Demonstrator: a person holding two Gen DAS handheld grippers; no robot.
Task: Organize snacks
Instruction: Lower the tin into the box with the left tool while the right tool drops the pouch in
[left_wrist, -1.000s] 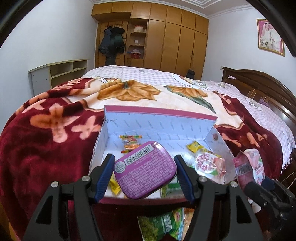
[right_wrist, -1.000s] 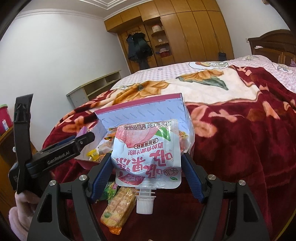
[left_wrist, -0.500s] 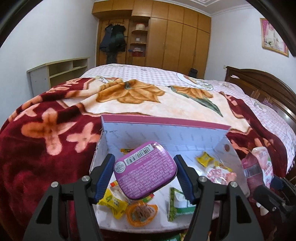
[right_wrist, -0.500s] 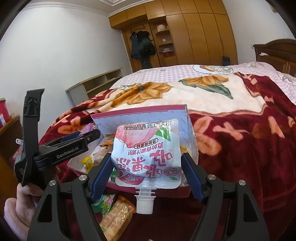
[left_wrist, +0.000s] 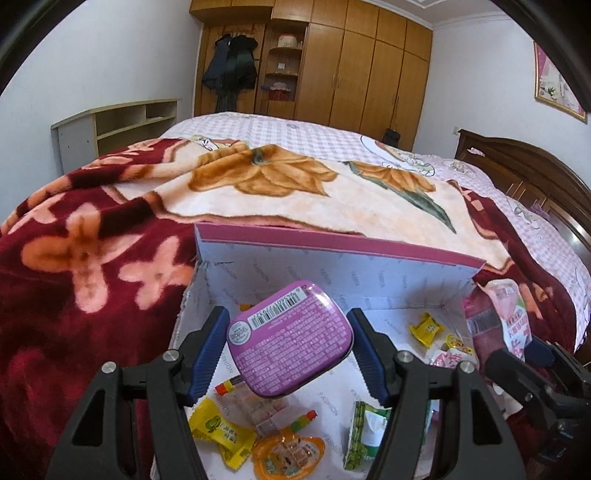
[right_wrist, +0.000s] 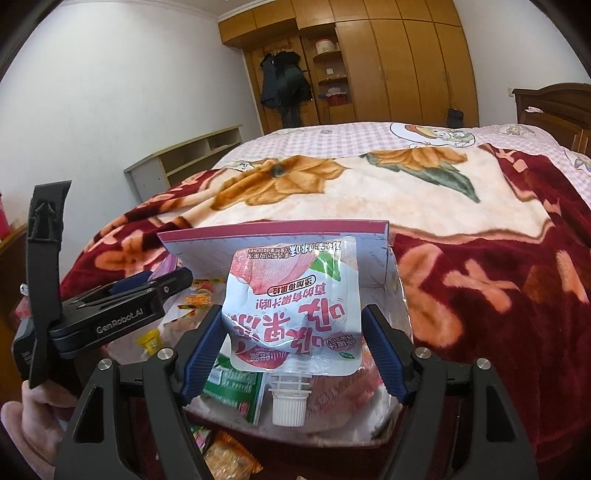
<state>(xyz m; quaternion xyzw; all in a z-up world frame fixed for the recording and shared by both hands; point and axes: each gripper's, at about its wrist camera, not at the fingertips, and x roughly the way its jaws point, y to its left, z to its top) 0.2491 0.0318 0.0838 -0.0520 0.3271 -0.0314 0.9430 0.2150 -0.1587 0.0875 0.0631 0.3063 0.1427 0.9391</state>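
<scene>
My left gripper (left_wrist: 290, 341) is shut on a purple tin (left_wrist: 290, 341) with a barcode, held above the open white box (left_wrist: 332, 266) with a pink rim on the bed. My right gripper (right_wrist: 295, 332) is shut on a pink and white jelly pouch (right_wrist: 291, 302) with a white cap, held upside down over the box's right end (right_wrist: 273, 240). The pouch also shows at the right of the left wrist view (left_wrist: 506, 317). The left gripper also shows at the left of the right wrist view (right_wrist: 122, 314). Several small snacks lie inside the box (left_wrist: 221, 432).
A red floral blanket (left_wrist: 92, 258) covers the bed. A green packet (left_wrist: 365, 435) and an orange jelly cup (left_wrist: 288, 454) lie in the box. More snack packs (right_wrist: 229, 458) lie below the box's near edge. A wooden headboard (left_wrist: 535, 173) stands at the right.
Both grippers have moved forward and up over the box with their snacks. More of the box's inside now shows below the tin.
</scene>
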